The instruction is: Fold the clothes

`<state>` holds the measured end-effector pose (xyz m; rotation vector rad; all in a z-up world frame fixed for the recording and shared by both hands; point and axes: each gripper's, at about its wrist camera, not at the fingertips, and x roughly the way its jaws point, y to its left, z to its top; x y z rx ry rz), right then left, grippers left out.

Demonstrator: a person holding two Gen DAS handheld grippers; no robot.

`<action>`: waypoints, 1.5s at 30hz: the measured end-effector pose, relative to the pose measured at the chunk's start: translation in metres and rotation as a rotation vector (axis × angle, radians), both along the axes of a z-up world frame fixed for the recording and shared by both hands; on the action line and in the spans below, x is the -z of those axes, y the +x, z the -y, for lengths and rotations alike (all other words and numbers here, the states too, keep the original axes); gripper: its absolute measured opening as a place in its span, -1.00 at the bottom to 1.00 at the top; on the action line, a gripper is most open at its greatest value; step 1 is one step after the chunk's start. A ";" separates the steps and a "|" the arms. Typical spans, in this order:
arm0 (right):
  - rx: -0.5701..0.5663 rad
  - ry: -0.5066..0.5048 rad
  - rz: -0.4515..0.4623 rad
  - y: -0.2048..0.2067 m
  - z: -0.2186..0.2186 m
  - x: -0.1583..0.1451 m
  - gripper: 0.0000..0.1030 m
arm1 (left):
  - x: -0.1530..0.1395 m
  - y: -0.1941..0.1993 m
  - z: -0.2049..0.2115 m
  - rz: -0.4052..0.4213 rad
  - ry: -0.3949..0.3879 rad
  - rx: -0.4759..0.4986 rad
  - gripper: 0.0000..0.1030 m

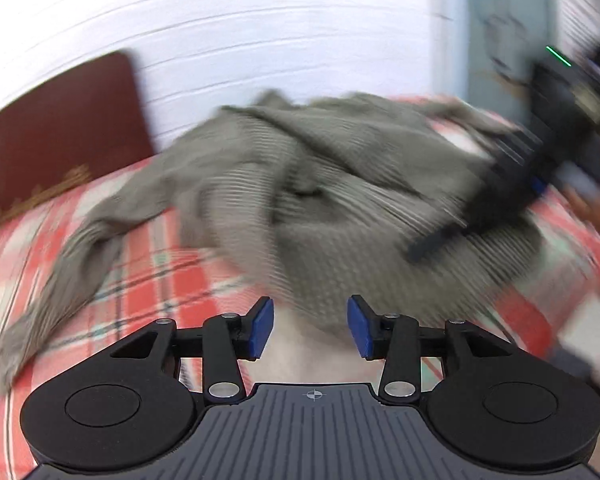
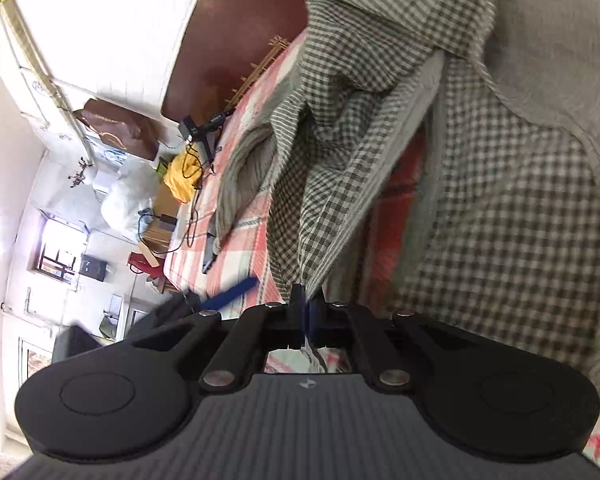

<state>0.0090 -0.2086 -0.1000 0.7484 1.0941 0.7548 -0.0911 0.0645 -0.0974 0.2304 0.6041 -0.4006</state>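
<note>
Grey-green checked cloth, a shirt [image 1: 300, 184], lies rumpled on the bed [image 1: 148, 280] with its red plaid cover, a dark headboard [image 1: 60, 128] at the far left. The left claw [image 1: 310, 326] stands apart and empty near the shirt's near edge. The right claw [image 2: 305, 312] is clamped on a fold of the shirt [image 2: 340, 140].

My bed [image 1: 148, 280], spread with a red, white and green plaid sheet [image 2: 256, 216], carries the crumpled checked shirt [image 1: 300, 184] across its middle, while a black device [image 2: 204, 130] and cables [image 2: 192, 208] lie near its far edge by the dark headboard [image 1: 60, 132].
</note>
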 end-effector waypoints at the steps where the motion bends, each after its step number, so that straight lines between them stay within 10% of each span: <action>1: 0.002 -0.005 -0.005 -0.001 0.001 0.002 -0.96 | -0.001 0.007 0.000 0.013 -0.005 -0.020 0.11; 9: 0.027 -0.015 -0.009 -0.010 0.010 0.008 -0.96 | 0.013 0.066 0.038 0.050 0.117 -0.010 0.11; 10: 0.030 -0.016 -0.008 -0.011 0.012 0.008 -0.96 | 0.016 0.072 0.038 0.032 0.120 -0.024 -0.03; 11: 0.035 -0.016 -0.009 -0.011 0.014 0.008 -0.96 | 0.019 0.078 0.039 0.015 0.123 -0.038 -0.76; 12: 0.040 -0.016 -0.009 -0.012 0.015 0.009 -0.96 | 0.021 0.083 0.038 -0.007 0.118 -0.056 -1.00; 19: 0.039 -0.001 -0.026 -0.013 0.021 0.014 -0.96 | -0.004 0.046 -0.008 0.012 -0.030 -0.199 -1.00; 38: -0.012 -0.134 -0.022 -0.031 0.023 0.015 -0.96 | 0.029 -0.005 -0.003 -0.045 0.161 -0.187 -1.00; 45: -0.015 -0.205 0.028 -0.043 0.049 -0.012 -0.69 | 0.009 -0.018 -0.015 -0.041 0.168 -0.136 0.01</action>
